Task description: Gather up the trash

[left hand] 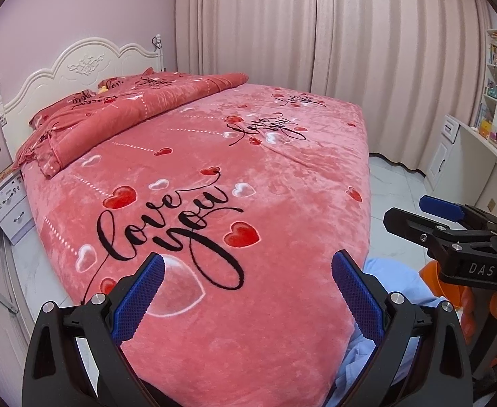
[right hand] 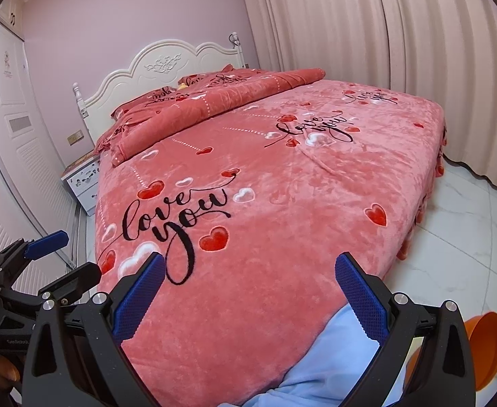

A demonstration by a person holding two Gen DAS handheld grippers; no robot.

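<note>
My left gripper (left hand: 248, 285) is open and empty, held above the foot end of a bed with a pink "love you" heart blanket (left hand: 214, 176). My right gripper (right hand: 250, 285) is open and empty too, over the same end of the bed (right hand: 282, 186). Each gripper shows in the other's view: the right one at the right edge (left hand: 428, 217), the left one at the lower left (right hand: 58, 257). An orange bin (right hand: 485, 349) stands on the floor at the lower right; it also shows behind the right gripper (left hand: 435, 278). No loose trash is visible on the blanket.
A folded pink quilt (left hand: 130, 112) and pillows lie by the white headboard (left hand: 79, 64). A white nightstand (left hand: 7, 203) stands left of the bed. Curtains (left hand: 316, 34) hang behind it. White cabinets and shelves (left hand: 469, 142) stand at right. Light blue cloth (right hand: 333, 366) lies below the grippers.
</note>
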